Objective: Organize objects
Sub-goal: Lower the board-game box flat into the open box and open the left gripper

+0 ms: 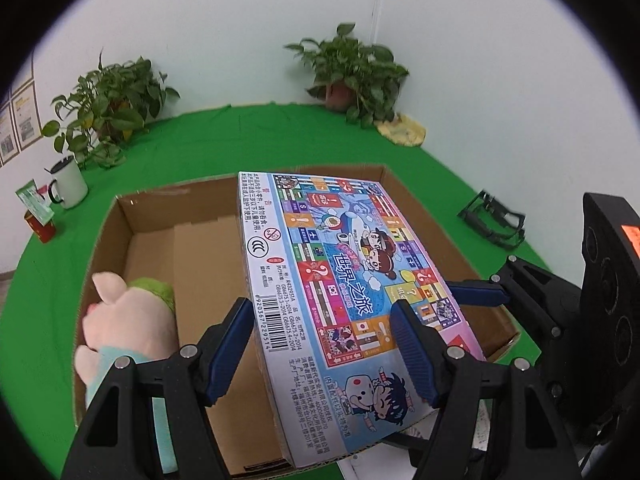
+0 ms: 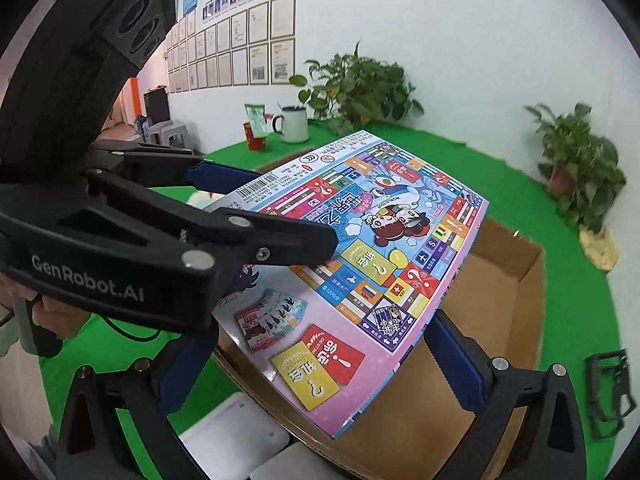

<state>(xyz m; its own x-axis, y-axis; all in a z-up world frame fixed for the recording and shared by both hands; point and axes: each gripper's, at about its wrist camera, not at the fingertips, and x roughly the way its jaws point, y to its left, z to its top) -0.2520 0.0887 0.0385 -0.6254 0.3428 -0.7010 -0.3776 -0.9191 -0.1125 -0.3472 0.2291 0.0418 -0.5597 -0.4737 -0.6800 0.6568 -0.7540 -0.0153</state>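
Note:
A colourful board-game box (image 1: 340, 280) is held tilted over an open cardboard box (image 1: 160, 216). My left gripper (image 1: 320, 344) is shut on the game box's near end, one finger on its side, one on its top face. A pink and green plush toy (image 1: 128, 320) lies in the cardboard box at the left. In the right wrist view the game box (image 2: 360, 264) spans the cardboard box (image 2: 500, 300). My right gripper (image 2: 320, 364) stands with jaws wide apart around the game box's near corner; I cannot tell if the pads touch it. The left gripper (image 2: 256, 216) shows there gripping the box's far edge.
Green cloth covers the table (image 1: 280, 136). Two potted plants (image 1: 352, 68) stand at the back by the wall. A white mug (image 1: 68, 184) and a red can (image 1: 40, 228) stand at the left. A black frame-like object (image 1: 492, 216) lies at the right. White objects (image 2: 236, 436) lie near the box's front.

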